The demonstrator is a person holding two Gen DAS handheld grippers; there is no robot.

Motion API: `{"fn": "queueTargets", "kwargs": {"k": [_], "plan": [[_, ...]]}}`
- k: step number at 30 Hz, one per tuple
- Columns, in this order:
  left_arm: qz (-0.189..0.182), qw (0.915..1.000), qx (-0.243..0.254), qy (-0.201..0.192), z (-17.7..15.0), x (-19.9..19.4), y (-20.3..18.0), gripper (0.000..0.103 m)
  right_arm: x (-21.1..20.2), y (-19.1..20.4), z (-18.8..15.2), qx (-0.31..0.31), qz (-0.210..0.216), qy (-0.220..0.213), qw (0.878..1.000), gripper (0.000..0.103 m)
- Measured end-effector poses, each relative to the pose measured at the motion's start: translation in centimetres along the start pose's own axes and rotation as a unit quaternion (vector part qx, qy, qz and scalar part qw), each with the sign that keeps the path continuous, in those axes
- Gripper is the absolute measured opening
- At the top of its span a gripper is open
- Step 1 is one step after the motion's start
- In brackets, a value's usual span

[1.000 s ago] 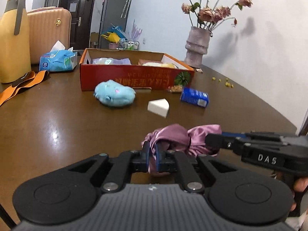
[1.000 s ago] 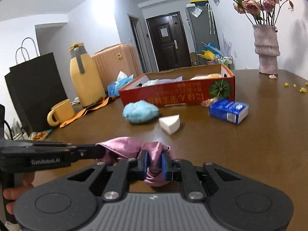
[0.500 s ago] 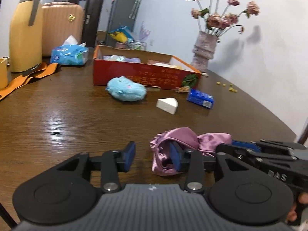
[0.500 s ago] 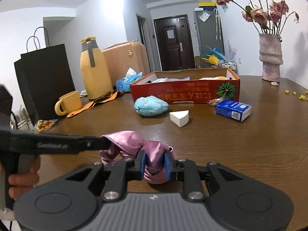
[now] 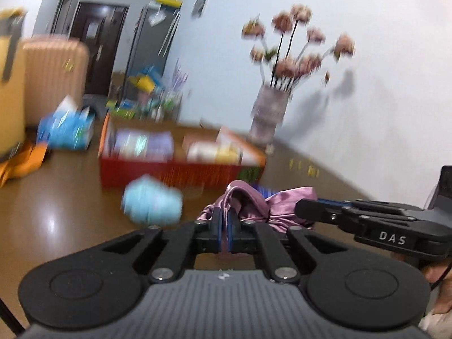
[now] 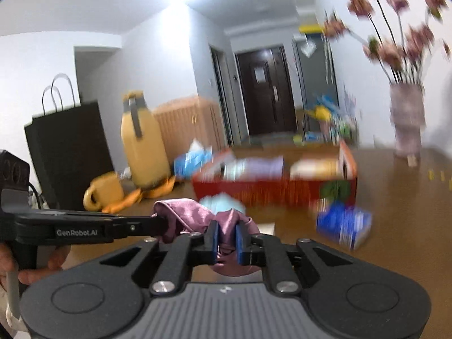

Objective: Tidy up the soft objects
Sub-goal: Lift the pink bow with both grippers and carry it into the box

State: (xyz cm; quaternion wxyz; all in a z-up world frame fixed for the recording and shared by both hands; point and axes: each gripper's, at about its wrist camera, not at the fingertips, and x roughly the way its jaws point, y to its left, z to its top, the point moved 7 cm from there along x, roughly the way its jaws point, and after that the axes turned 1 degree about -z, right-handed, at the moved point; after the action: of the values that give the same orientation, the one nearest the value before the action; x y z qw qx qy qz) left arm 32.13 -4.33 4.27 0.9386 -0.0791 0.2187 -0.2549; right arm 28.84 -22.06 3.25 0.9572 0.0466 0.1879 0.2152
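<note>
Left wrist view, low centre: we have our left gripper [image 5: 225, 220] clamped tight on one end of the pink satin cloth [image 5: 251, 202]. Our right gripper [image 6: 226, 236] is closing, its pads pinching the other end of the cloth, low centre in its own view. Behind the cloth blur the blue plush [image 5: 152, 203] and red box [image 5: 175, 173] on the brown table [image 5: 56, 212].

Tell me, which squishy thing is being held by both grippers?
The shiny pink satin cloth. The left gripper and right gripper each pinch an end of it, while the fluffy blue plush sits untouched on the table.
</note>
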Motion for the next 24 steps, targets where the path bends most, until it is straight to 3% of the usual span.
{"fn": "queueTargets", "kwargs": {"k": [4,9,15,18,21,23,24], "plan": [[0.001,0.9998,0.004,-0.018,6.6,4.5,1.1,0.004,4.4,-2.6,6.4,-0.027,0.003,-0.010,1.000,0.012],[0.033,0.9991,0.006,0.027,10.1,12.9,3.9,0.004,12.7,-7.1,11.5,-0.012,0.013,0.038,0.999,0.012],[0.056,0.9931,-0.007,0.103,7.3,20.7,7.2,0.005,21.7,-11.7,10.1,0.010,0.001,0.136,0.991,0.012],[0.058,0.9907,0.001,0.123,5.4,21.9,7.8,0.007,24.0,-12.8,8.1,0.004,-0.008,0.178,0.984,0.013],[0.047,0.9914,0.005,0.122,5.2,21.7,7.8,0.008,24.5,-13.1,7.3,-0.006,-0.022,0.190,0.982,0.020],[0.044,0.9926,0.009,0.113,5.9,21.0,7.8,0.016,24.5,-13.4,7.3,-0.011,-0.029,0.192,0.981,0.022],[0.045,0.9927,0.009,0.111,6.1,20.6,7.7,0.029,24.4,-13.5,7.2,-0.013,-0.029,0.197,0.980,0.028]]}}
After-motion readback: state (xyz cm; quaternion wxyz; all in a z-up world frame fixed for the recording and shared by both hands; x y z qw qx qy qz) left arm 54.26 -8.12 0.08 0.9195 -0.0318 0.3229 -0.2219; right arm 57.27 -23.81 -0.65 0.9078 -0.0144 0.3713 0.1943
